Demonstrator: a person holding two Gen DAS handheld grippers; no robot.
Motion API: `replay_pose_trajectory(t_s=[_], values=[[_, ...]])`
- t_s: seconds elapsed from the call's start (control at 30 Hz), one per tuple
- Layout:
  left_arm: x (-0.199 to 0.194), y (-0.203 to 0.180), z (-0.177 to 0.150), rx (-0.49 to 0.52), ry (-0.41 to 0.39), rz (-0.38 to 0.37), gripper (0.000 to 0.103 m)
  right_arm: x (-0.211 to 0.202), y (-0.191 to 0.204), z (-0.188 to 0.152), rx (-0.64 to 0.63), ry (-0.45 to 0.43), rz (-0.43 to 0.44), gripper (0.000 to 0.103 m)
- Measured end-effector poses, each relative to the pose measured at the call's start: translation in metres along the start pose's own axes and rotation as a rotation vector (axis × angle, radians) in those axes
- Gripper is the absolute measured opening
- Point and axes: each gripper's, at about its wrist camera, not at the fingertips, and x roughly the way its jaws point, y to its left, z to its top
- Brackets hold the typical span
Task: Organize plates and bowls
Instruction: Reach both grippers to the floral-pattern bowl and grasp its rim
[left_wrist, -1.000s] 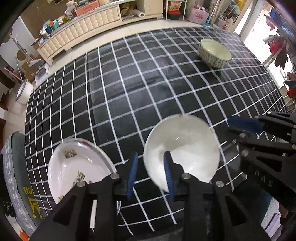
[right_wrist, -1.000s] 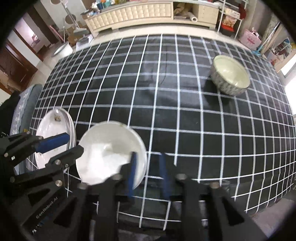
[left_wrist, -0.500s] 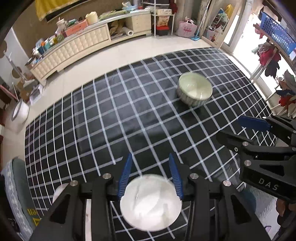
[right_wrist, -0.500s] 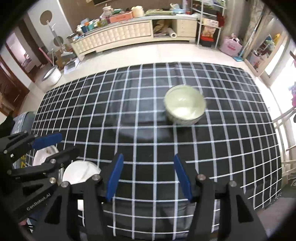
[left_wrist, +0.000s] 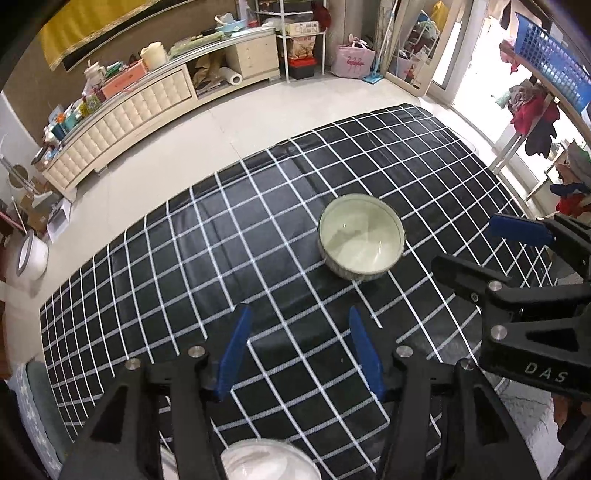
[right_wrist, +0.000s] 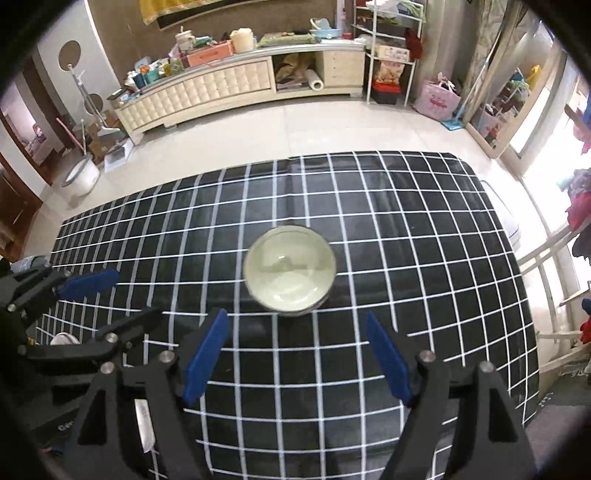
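Now your left gripper (left_wrist: 297, 343) hangs with its jaws spread wide and nothing between them; a white bowl (left_wrist: 267, 459) sits just beneath and behind those jaws at the near desk (left_wrist: 184, 266) edge. Your right gripper (right_wrist: 295, 350) likewise holds its jaws spread and empty. Ahead of both, past the jaw tips, the pale green bowl (right_wrist: 290, 269) stands upright on the checked cloth, clear of either pair.
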Motion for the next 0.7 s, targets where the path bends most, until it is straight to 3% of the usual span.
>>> replay_pose_trajectory(t_s=[0.37, 0.7], values=[[0.063, 0.000, 0.039, -0.004, 0.038, -0.011, 0.053, 0.067, -0.034, 0.015, 0.049, 0.089, -0.017, 0.082], [0.122, -0.004, 0.053, 0.027, 0.130, -0.012, 0.053, 0.101, -0.040, 0.017, 0.093, 0.136, 0.001, 0.082]])
